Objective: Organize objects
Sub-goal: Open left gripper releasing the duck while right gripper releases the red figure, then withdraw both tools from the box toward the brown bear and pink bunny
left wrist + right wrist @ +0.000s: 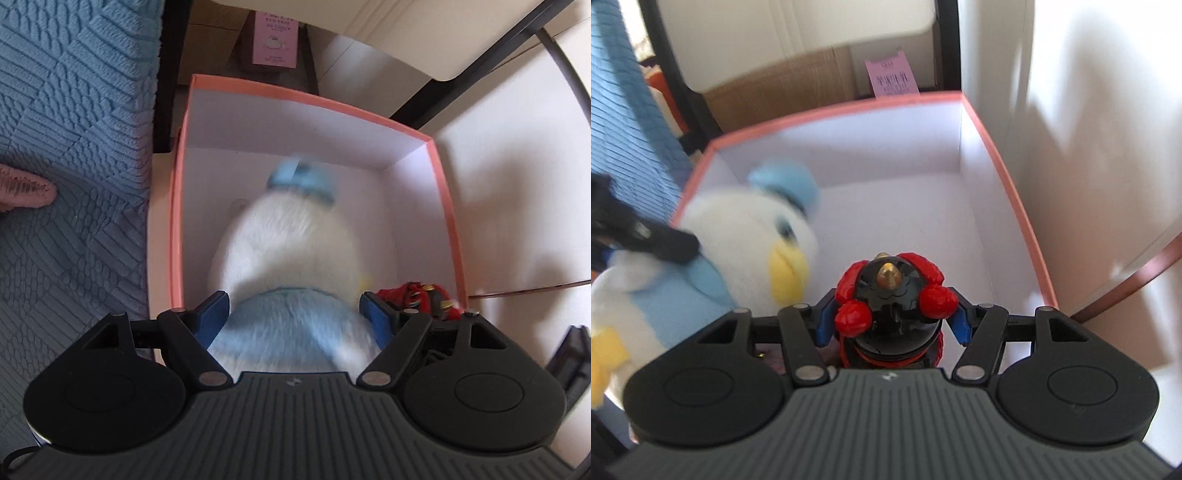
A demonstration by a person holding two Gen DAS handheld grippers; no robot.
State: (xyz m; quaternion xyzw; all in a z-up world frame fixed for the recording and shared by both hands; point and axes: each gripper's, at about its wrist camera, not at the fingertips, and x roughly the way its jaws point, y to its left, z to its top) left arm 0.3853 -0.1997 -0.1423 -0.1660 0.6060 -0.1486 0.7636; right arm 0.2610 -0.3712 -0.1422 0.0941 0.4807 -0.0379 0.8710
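Note:
An open pink-rimmed box (306,96) with a white inside stands on the floor; it also shows in the right wrist view (1008,173). My left gripper (297,314) is shut on a white duck plush (291,243) in a blue shirt and cap, head down over the box; it also shows in the right wrist view (746,236). My right gripper (892,321) is shut on a black and red toy figure (892,299) with a gold tip, held above the box's near edge. The figure shows at the left wrist view's right (421,295).
A blue textured bedspread (74,147) lies left of the box. A pink slipper (22,186) rests on it. A pink carton (275,40) and cardboard (783,88) stand behind the box. White furniture with dark frame bars (480,66) is at the right.

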